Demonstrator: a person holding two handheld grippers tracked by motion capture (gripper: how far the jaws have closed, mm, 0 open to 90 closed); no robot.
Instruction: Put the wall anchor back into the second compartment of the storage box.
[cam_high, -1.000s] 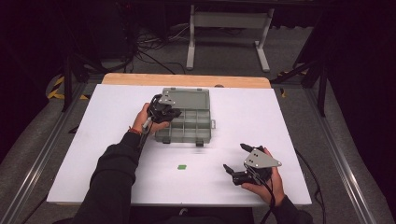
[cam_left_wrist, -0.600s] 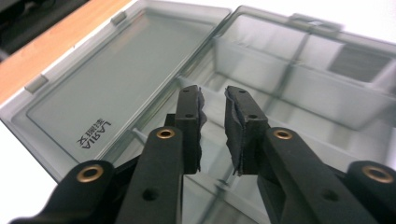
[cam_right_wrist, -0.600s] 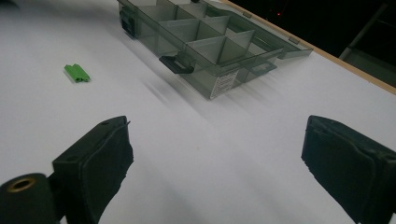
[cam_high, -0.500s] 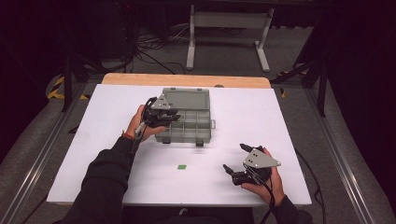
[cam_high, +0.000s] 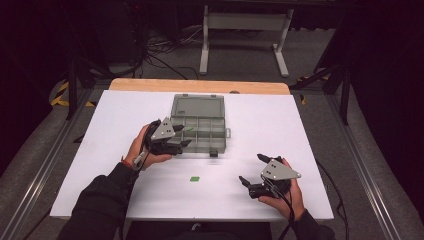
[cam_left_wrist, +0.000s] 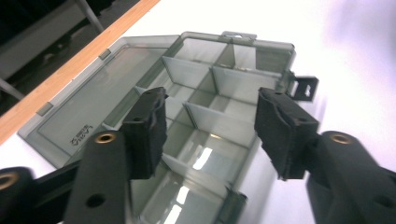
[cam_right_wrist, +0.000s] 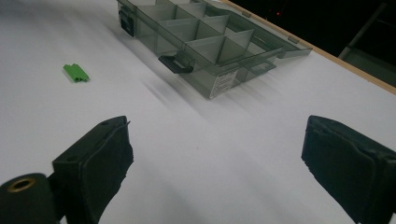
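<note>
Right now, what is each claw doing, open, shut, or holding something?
Left claw: open, holding nothing, jaws over the open organizer box.
Right claw: wide open, holding nothing, above the white table.

A grey translucent compartment box (cam_high: 202, 131) lies open at frame centre, a small green piece (cam_high: 195, 179) below it.

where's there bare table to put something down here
Bare: the far-right stretch of the white table beyond the open organizer box, the whole left side past the left gripper, and the near middle between the green piece and the right gripper. Crowded: around the box and left gripper.
</note>
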